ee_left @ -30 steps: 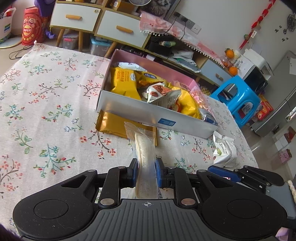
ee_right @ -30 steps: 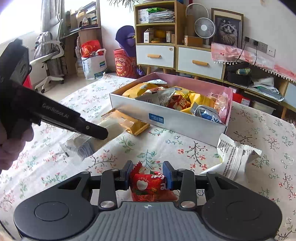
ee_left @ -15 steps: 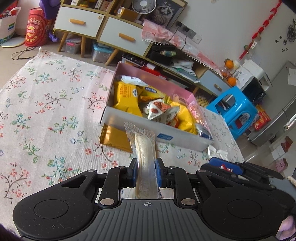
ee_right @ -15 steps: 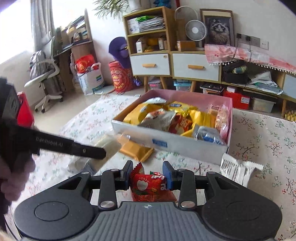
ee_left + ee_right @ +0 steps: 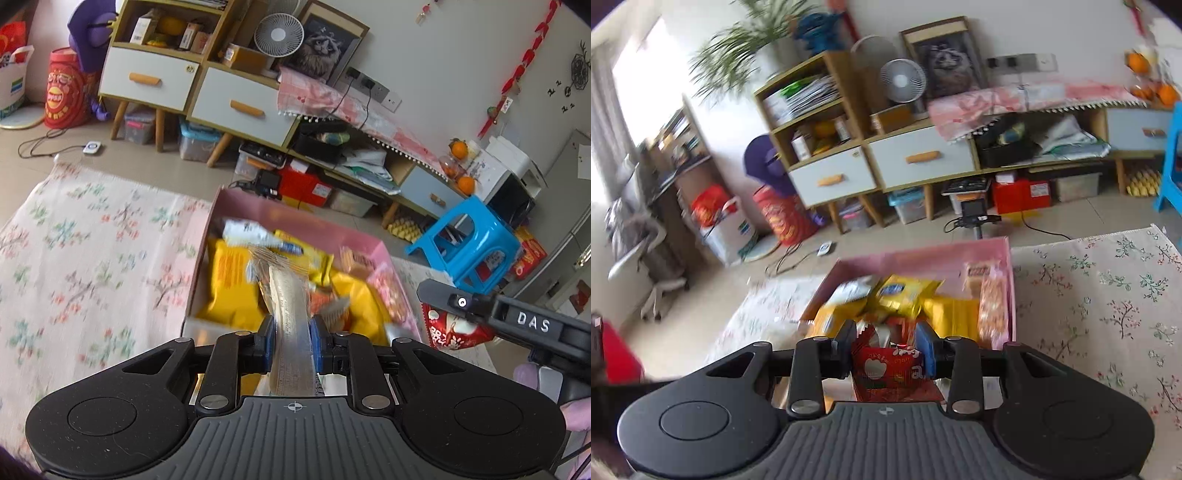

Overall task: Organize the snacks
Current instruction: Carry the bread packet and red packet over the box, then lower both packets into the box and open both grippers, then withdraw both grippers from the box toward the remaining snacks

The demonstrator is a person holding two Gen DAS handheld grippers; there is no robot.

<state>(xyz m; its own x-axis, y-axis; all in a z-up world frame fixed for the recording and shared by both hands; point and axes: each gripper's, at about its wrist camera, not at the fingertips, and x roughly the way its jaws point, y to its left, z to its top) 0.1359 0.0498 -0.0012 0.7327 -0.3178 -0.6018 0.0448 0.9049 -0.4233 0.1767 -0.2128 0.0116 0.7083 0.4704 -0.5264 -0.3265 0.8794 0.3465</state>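
The left gripper (image 5: 291,341) is clamping a long clear wafer pack (image 5: 290,325) between its blue pads (image 5: 267,338), holding it above the near wall of the box (image 5: 295,212), which is sitting on the table (image 5: 92,236) toward its far edge. The right gripper (image 5: 886,345) is clamping a red packet (image 5: 886,369) over the same near wall. The box is holding yellow packs (image 5: 905,295) and a pink one (image 5: 993,310) along its right wall.
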